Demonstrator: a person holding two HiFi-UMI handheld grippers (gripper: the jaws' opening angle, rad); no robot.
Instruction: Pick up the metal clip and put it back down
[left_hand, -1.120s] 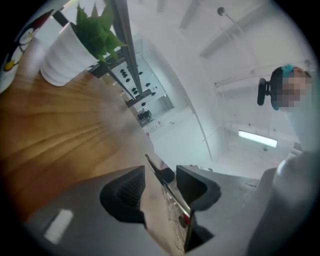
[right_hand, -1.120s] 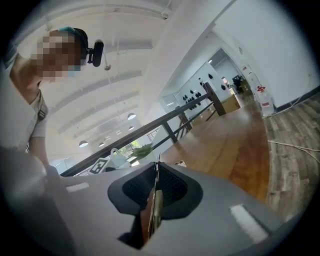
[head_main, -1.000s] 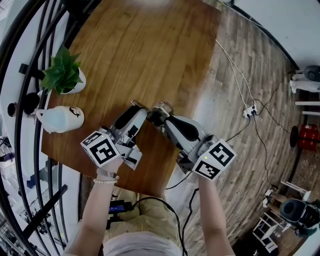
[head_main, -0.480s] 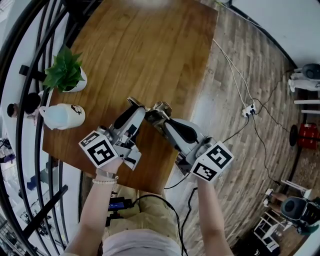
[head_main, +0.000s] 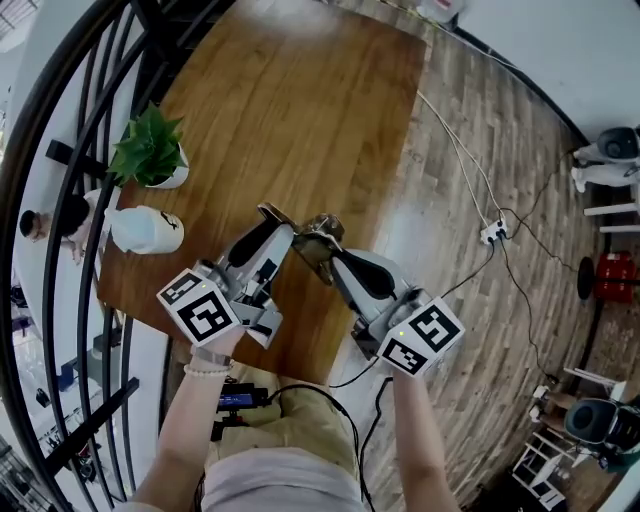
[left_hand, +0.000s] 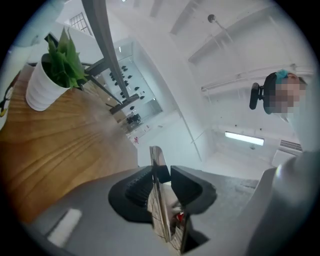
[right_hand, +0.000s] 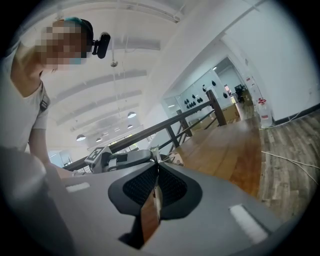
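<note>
The metal clip (head_main: 322, 227) is held up over the near part of the wooden table (head_main: 300, 100), with both grippers on it. My left gripper (head_main: 272, 214) is shut on one shiny flat arm of the clip (left_hand: 156, 160), which stands on edge between its black pads (left_hand: 137, 187). From the right, my right gripper (head_main: 312, 239) is shut on another flat part of the clip (right_hand: 151, 212), pinched between its ribbed pads (right_hand: 172, 187). In the right gripper view the left gripper (right_hand: 150, 156) sits just beyond the tips. Most of the clip is hidden by the jaws.
A potted green plant (head_main: 150, 150) and a white jug (head_main: 140, 230) stand at the table's left edge, by a dark metal railing (head_main: 60, 160). On the plank floor to the right lie cables and a power strip (head_main: 492, 232). The person's arms reach in from below.
Both grippers keep their hold on the clip and stay close together. The head view has swung a little, so the plant and jug sit further right in the picture.
</note>
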